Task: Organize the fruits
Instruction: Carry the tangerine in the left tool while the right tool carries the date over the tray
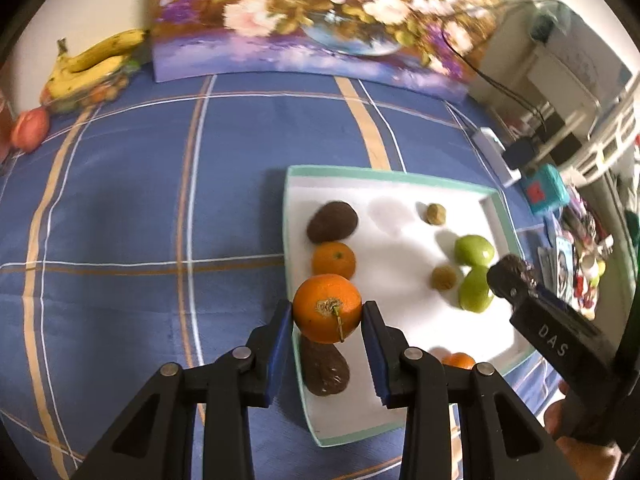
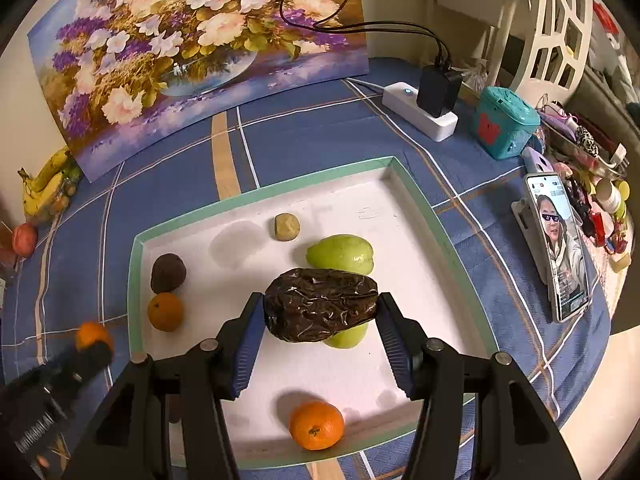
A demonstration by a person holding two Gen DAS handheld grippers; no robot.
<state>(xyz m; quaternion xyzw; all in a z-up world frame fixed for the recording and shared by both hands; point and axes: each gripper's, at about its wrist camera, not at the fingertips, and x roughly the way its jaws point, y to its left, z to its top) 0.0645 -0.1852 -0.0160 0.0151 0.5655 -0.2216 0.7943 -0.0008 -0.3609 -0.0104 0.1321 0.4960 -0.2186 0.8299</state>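
Observation:
My left gripper (image 1: 327,314) is shut on an orange mandarin (image 1: 327,307), held above the left rim of a white tray with a green rim (image 1: 298,172). My right gripper (image 2: 320,316) is shut on a dark wrinkled avocado (image 2: 321,304), held above the tray's middle (image 2: 256,196). In the tray lie another mandarin (image 1: 333,260), a brown avocado (image 1: 332,221), a second avocado (image 1: 325,372) below the left gripper, two green fruits (image 1: 474,250) (image 1: 475,290), two small walnuts (image 1: 435,213) (image 1: 444,277) and a mandarin near the front rim (image 2: 317,425).
Bananas (image 1: 92,60) and a red fruit (image 1: 30,128) lie at the far left of the blue checked cloth. A flower painting (image 2: 192,40) leans at the back. A power strip (image 2: 420,114), a teal box (image 2: 504,124) and a phone (image 2: 558,240) stand to the right.

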